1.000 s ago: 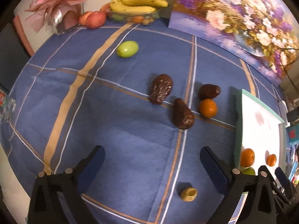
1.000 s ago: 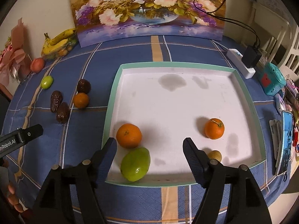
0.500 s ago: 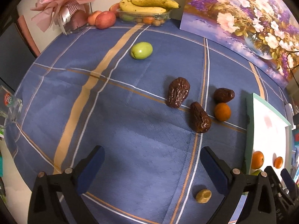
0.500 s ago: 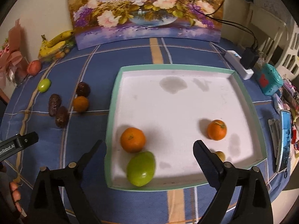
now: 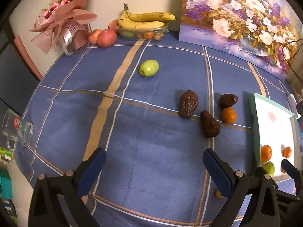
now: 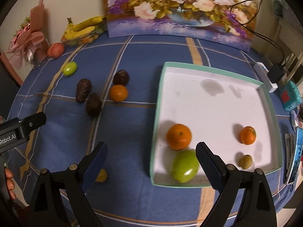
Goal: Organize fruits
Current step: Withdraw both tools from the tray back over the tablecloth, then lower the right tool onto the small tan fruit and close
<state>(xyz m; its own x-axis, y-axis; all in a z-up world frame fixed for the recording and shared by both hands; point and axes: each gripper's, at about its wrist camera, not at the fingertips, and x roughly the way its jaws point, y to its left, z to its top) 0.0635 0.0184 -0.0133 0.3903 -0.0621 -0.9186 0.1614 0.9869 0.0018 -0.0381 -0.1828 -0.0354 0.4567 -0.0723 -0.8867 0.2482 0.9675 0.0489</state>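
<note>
Hovering over the blue cloth [image 5: 151, 151], the left gripper [image 5: 154, 167] and right gripper [image 6: 151, 158] both have jaws spread wide, holding nothing. Inside the white tray [image 6: 214, 109] lie two oranges, a green fruit [image 6: 184, 166] and a small brown one. Left of the tray, three dark fruits, an orange [image 6: 118, 93] and a green fruit [image 5: 149, 68] rest on the cloth.

Right gripper [image 6: 150, 158] now swung left off the tray [image 6: 157, 113], jaws wide, straddling its left rim; small yellowish fruit [image 6: 101, 176], seemingly, beside left finger.
</note>
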